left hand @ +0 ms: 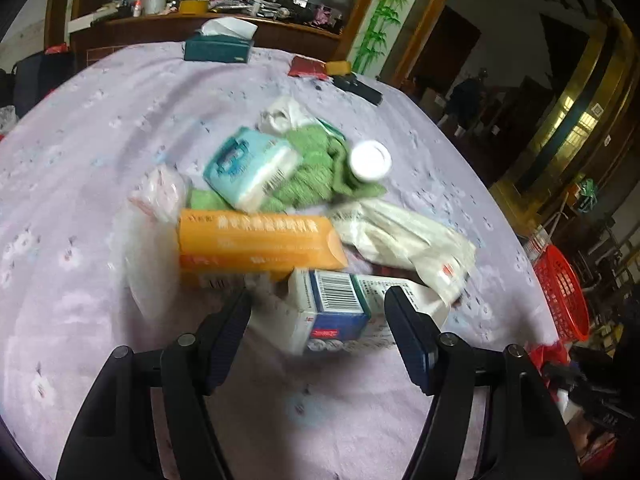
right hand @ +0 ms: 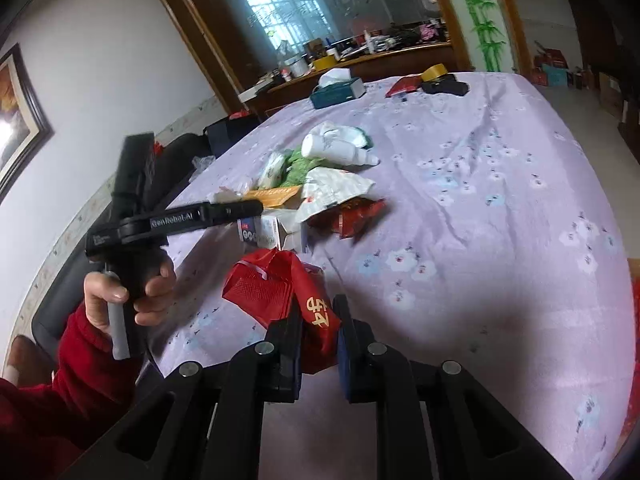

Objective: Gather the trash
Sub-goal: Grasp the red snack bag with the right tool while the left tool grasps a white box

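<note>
- Left hand-held gripper [left hand: 318, 312] hangs with its jaws spread wide, straddling a white-and-blue cardboard medicine box [left hand: 334, 310] at the near edge of the litter pile; it grips nothing yet.
- Right hand-held gripper [right hand: 318, 330] is clamped on a crumpled red fabric bag with gold lettering [right hand: 276, 292], held just above the lilac flowered cloth of the desk [right hand: 500, 200].
- The box lies on the desk, touching a long orange carton [left hand: 256, 242] behind it and a white plastic wrapper [left hand: 404, 236] to its right.
- Its barcoded end faces the left wrist camera, so its long axis seems to run away from the jaws, tilted a little rightward; blur makes this uncertain.
- Risk, as I judge it: closing now could pinch only the near corner and the box may swivel out, or the left finger [left hand: 224, 344] may catch the orange carton.
- The white bottle [left hand: 370, 160] lying on the green cloth [left hand: 316, 168] could roll if the pile is nudged.
- The red bag looks loosely pinched and might slip.
</note>
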The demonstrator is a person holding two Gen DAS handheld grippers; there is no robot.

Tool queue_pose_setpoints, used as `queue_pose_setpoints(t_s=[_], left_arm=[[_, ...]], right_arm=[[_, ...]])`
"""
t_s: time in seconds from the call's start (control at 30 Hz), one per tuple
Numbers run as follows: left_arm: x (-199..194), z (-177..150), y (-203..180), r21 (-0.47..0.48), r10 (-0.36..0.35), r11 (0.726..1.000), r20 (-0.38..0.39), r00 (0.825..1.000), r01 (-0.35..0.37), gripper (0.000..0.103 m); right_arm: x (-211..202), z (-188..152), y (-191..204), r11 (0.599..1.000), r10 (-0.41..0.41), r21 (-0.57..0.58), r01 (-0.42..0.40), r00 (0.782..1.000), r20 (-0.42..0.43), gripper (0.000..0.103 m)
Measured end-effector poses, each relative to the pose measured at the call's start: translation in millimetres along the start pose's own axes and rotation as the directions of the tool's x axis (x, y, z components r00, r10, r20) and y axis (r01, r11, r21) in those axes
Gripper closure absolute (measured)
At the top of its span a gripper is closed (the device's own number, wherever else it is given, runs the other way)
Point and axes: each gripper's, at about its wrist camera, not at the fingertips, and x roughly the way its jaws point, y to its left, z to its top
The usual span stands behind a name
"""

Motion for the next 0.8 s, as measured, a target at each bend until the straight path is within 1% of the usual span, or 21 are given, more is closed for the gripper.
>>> queue_pose_setpoints(t_s=[0.07, 0.1, 0.2, 0.23, 0.27, 0.3, 0.33, 0.37, 0.4, 0.47, 0.5, 0.53, 0.57, 0.6, 0.67, 0.73, 0.77, 0.8], left_arm=[[-3, -10, -10, 0.023, -0.041, 0.999, -0.022, 0.999, 0.041, 0.035], [-7, -19, -20, 0.047, -0.074, 0.996, -0.045, 0.996, 0.076, 0.035], [-19, -41, -48, 0.128, -0.154, 0.978, -0.087, 0.984, 0.165, 0.035], [-27, -46, -57, 0.164, -0.159, 0.972, -0.076, 0.984, 0.170, 0.035], [-40, -49, -64, 0.202, -0.154, 0.967, -0.029, 0.988, 0.156, 0.035], [-48, -48, -66, 0.219, -0.150, 0.965, 0.004, 0.989, 0.145, 0.035], [-52, -46, -66, 0.224, -0.147, 0.965, 0.019, 0.989, 0.139, 0.034], [-55, -38, -63, 0.214, -0.125, 0.970, 0.034, 0.992, 0.115, 0.029], [-54, -29, -58, 0.177, -0.085, 0.981, 0.048, 0.995, 0.075, 0.028], [-48, -15, -45, 0.089, -0.047, 0.995, 0.060, 0.997, 0.041, 0.028], [-39, -7, -35, 0.000, -0.003, 1.000, 0.033, 0.999, 0.003, 0.028], [-33, -3, -30, -0.056, 0.036, 0.998, 0.017, 0.999, -0.035, 0.028], [-30, -1, -26, -0.117, 0.060, 0.991, 0.025, 0.998, -0.057, 0.028], [-29, 1, -23, -0.159, 0.076, 0.985, 0.035, 0.997, -0.069, 0.028], [-28, 2, -23, -0.225, 0.123, 0.968, 0.028, 0.992, -0.114, 0.028], [-24, 1, -23, -0.294, 0.129, 0.949, 0.022, 0.991, -0.117, 0.027], [-20, 2, -22, -0.325, 0.142, 0.937, 0.013, 0.990, -0.130, 0.027], [-14, 3, -22, -0.349, 0.149, 0.926, -0.009, 0.989, -0.143, 0.028]], right_arm=[[-6, -1, -1, 1.000, -0.002, 0.005, 0.002, 1.000, 0.016, 0.088], [-9, -2, -4, 1.000, 0.001, 0.015, -0.001, 1.000, 0.026, 0.088], [-16, -3, -12, 0.999, 0.010, 0.049, -0.012, 0.999, 0.049, 0.088], [-18, -3, -14, 0.998, 0.007, 0.056, -0.010, 0.998, 0.056, 0.088], [-20, -4, -16, 0.998, 0.002, 0.063, -0.007, 0.998, 0.064, 0.088], [-21, -4, -18, 0.998, 0.001, 0.068, -0.006, 0.998, 0.067, 0.088], [-24, -5, -20, 0.997, 0.004, 0.075, -0.009, 0.997, 0.074, 0.088], [-26, -5, -21, 0.997, 0.004, 0.077, -0.010, 0.997, 0.078, 0.088], [-28, -5, -21, 0.997, 0.002, 0.080, -0.008, 0.996, 0.084, 0.088], [-29, -6, -21, 0.997, 0.003, 0.082, -0.011, 0.996, 0.089, 0.088], [-30, -6, -20, 0.996, 0.003, 0.083, -0.011, 0.995, 0.096, 0.088], [-31, -6, -19, 0.996, 0.002, 0.084, -0.010, 0.995, 0.101, 0.088], [-32, -6, -18, 0.996, 0.001, 0.084, -0.010, 0.994, 0.107, 0.088], [-33, -7, -18, 0.997, 0.002, 0.082, -0.011, 0.994, 0.111, 0.088], [-37, -8, -16, 0.997, -0.010, 0.075, 0.001, 0.993, 0.122, 0.088], [-39, -8, -16, 0.998, -0.015, 0.066, 0.007, 0.992, 0.127, 0.088], [-40, -8, -17, 0.998, -0.017, 0.065, 0.008, 0.991, 0.131, 0.088], [-42, -9, -17, 0.998, -0.014, 0.065, 0.005, 0.991, 0.135, 0.088]])
